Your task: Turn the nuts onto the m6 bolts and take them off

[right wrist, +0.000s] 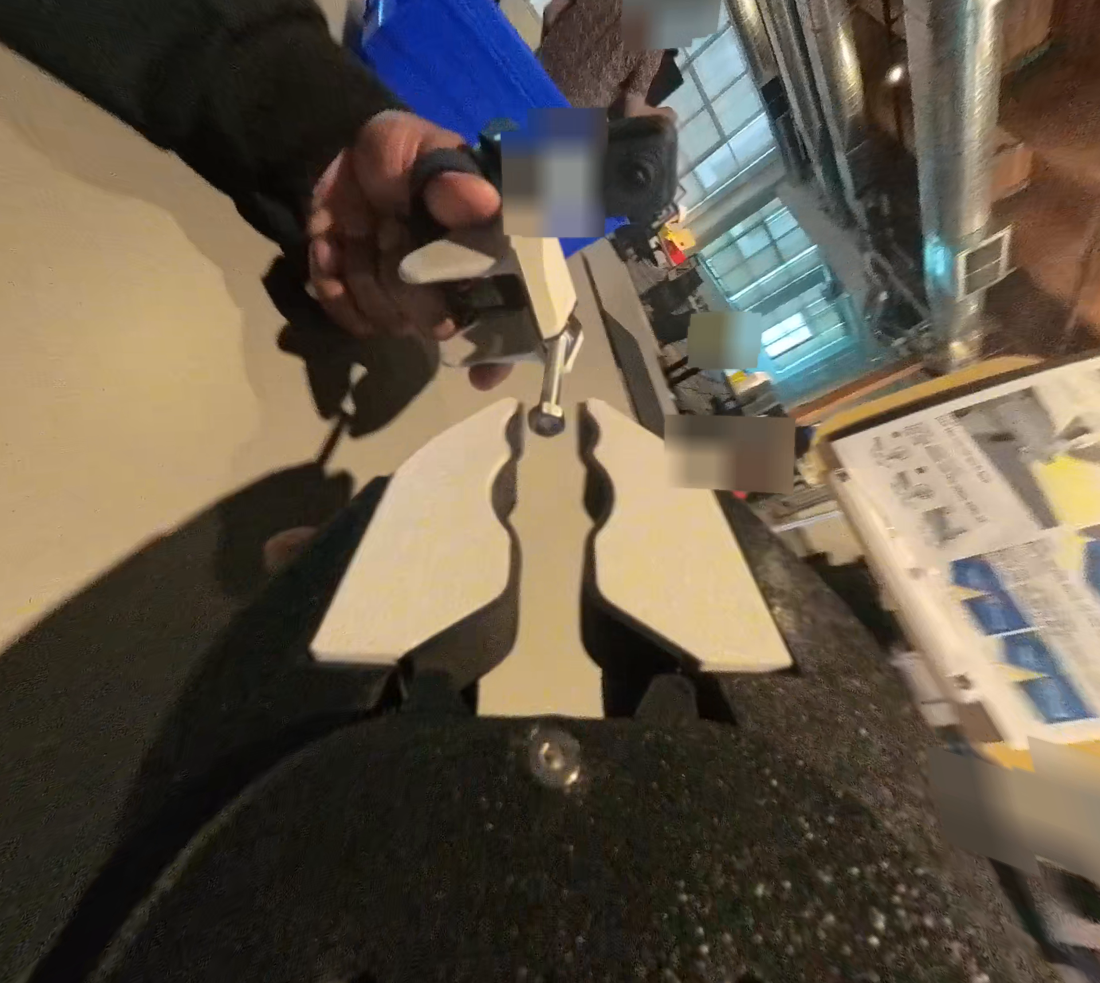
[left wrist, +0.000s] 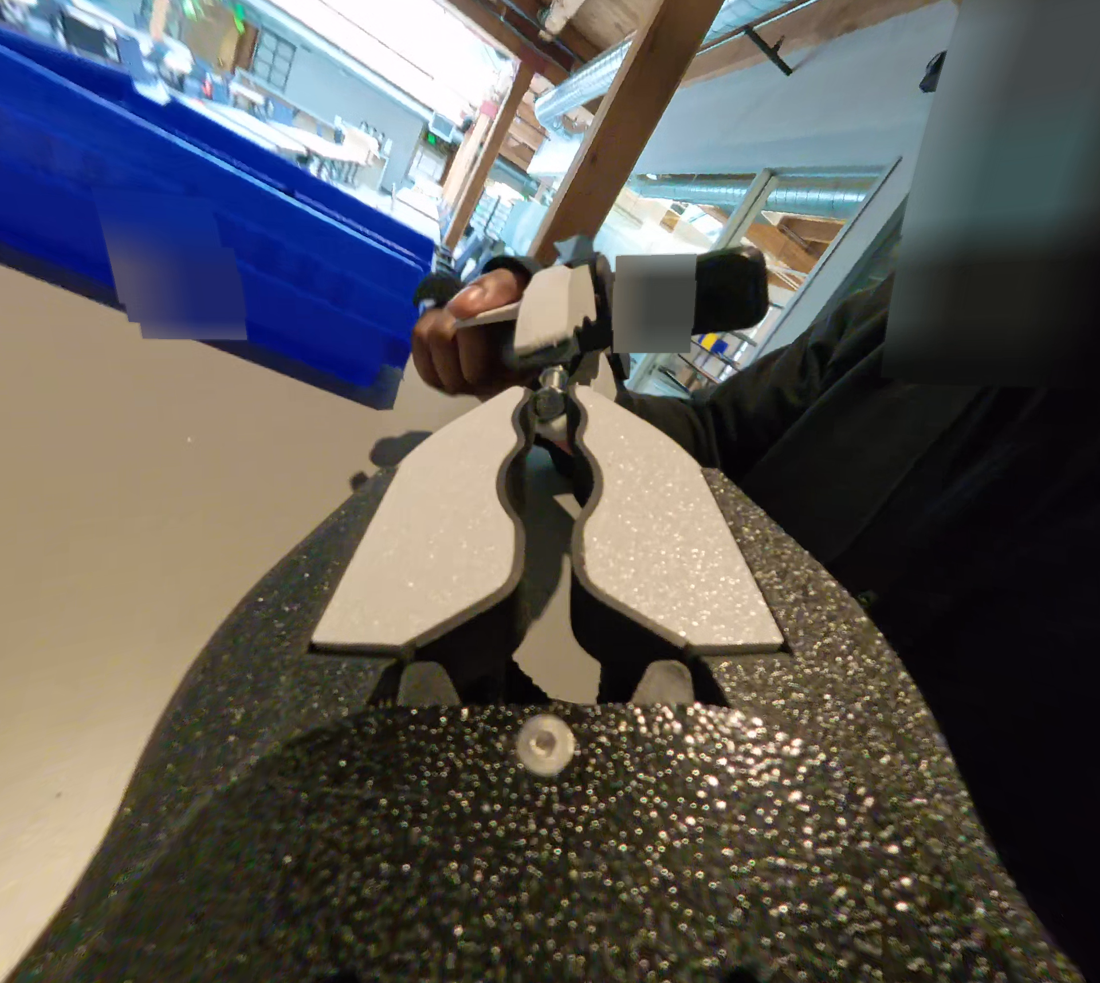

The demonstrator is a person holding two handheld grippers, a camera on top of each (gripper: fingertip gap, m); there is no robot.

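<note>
Left gripper (left wrist: 549, 410) first: its jaws are pinched nearly together at the tips, clamped on the one bolt (left wrist: 546, 407), whose hex end sits right between them. In the right wrist view that bolt (right wrist: 553, 377) reaches from the left gripper's tips (right wrist: 562, 335) straight toward the right gripper (right wrist: 550, 422), and one nut (right wrist: 547, 419) sits on its near end, squarely in the gap between the right jaws. Those right jaws stand narrowly apart, with a sliver of space showing on either side of the nut, so they flank it without clearly touching. Count so far: one bolt, one nut, two grippers, tip to tip. Just beyond the left jaws, the right gripper (left wrist: 550, 368) comes in from the far side, a bare hand (left wrist: 461, 344) wrapped round its handle. Beyond the right jaws, the other hand (right wrist: 369, 234) grips the left tool, a dark sleeve (right wrist: 178, 32) running off up and left. Below both pairs of jaws lies the plain beige surface (left wrist: 149, 478), nothing on it close by. Further out, up and left of the jaws, one blue bin (left wrist: 208, 204), seen again beyond the hand in the right wrist view (right wrist: 452, 32). Well out to the right of the right jaws lies one printed sheet (right wrist: 982, 526) with blue and yellow blocks; it carries print, too blurred to make out. Several patches are mosaicked over, and no brand mark shows on either tool.
</note>
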